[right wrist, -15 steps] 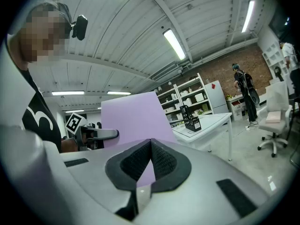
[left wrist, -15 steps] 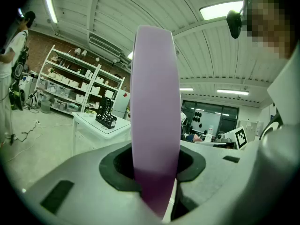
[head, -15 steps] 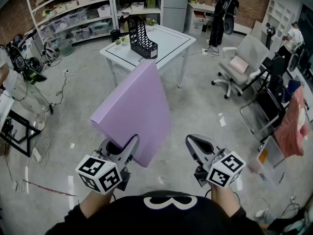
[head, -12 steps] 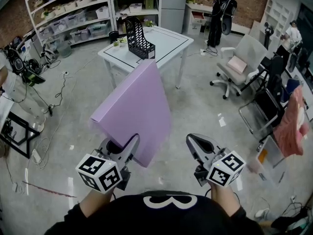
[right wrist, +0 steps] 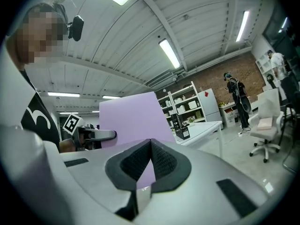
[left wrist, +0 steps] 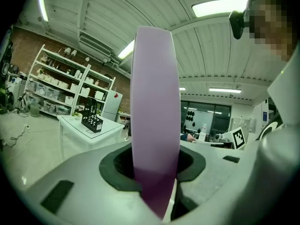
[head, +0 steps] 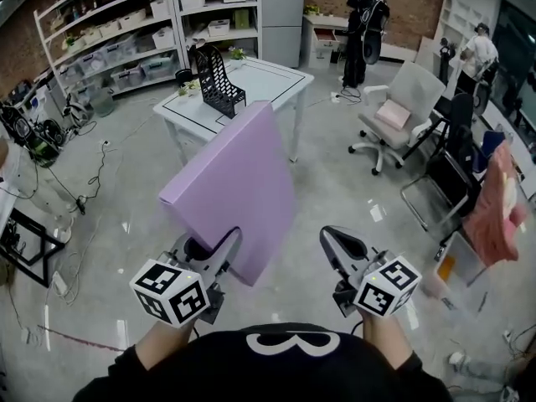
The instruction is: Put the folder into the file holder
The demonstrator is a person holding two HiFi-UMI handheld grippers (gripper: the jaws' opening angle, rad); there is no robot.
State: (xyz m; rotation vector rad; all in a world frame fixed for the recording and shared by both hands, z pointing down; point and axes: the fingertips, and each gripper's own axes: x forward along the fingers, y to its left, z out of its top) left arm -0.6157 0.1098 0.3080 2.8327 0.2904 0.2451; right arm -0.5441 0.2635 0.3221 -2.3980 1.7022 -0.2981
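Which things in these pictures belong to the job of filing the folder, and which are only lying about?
Belong to the job: purple folder, clamped in the left tongs; black file holder, standing on the white table.

Only lying about: grey office chair, storage shelves, pink cloth, floor cables.

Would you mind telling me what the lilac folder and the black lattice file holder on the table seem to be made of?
Lilac folder: probably plastic or coated card; smooth, matte, stiff though gripped at one end. Black lattice file holder: plastic or metal, open grid walls; too distant to tell.
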